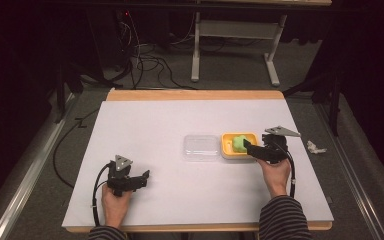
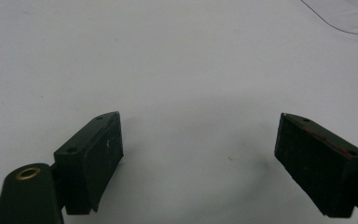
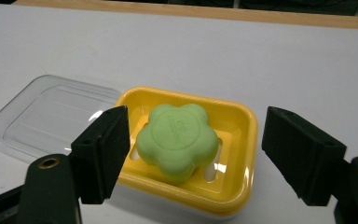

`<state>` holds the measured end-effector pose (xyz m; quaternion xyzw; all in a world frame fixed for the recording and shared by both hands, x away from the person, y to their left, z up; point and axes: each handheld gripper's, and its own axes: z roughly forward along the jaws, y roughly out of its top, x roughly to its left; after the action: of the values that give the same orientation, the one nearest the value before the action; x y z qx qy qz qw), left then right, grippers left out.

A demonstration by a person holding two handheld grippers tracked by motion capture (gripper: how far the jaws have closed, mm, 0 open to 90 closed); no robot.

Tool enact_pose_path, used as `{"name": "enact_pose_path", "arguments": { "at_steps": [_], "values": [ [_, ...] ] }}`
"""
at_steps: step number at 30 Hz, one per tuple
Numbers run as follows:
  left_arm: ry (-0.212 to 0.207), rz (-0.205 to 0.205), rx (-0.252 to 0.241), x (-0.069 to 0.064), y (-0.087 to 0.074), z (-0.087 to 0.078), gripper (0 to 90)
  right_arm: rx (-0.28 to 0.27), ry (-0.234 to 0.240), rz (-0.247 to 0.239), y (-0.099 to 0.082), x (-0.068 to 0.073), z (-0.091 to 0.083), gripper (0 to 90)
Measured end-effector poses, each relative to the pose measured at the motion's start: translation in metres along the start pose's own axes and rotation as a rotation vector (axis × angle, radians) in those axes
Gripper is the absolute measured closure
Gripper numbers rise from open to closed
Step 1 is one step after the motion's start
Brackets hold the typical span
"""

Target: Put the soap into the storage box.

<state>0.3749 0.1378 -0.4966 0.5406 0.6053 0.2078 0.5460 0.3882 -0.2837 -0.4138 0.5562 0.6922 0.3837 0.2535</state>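
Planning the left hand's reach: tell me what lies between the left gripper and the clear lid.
Nothing: bare white table between left gripper and clear lid, seen from the high view.

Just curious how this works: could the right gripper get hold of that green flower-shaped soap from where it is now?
Probably yes. The right gripper is open in front of the green soap, which lies uncovered in the yellow dish; the clear lid sits off to the side.

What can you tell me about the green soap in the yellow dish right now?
The green soap is a flower-shaped bar with rounded lobes, matte and smooth, with a faint embossed ring and marking on top. It lies tilted in the yellow dish, over the drain slots, one edge raised. The right tongs stand open in front of it, not touching. The clear lid lies beside the dish.
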Motion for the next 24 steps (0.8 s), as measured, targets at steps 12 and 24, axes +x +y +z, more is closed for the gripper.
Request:
{"name": "enact_pose_path", "arguments": {
  "at_steps": [12, 24],
  "values": [
    [0.003, -0.005, -0.002, 0.0, 0.0, 0.0, 15.8, -0.032, 0.002, -0.008, -0.009, -0.008, -0.017, 22.5],
    [0.002, -0.007, -0.007, 0.0, 0.0, 0.0, 15.8, -0.084, -0.011, 0.015, -0.023, -0.012, -0.041, 25.6]
  ]
}}
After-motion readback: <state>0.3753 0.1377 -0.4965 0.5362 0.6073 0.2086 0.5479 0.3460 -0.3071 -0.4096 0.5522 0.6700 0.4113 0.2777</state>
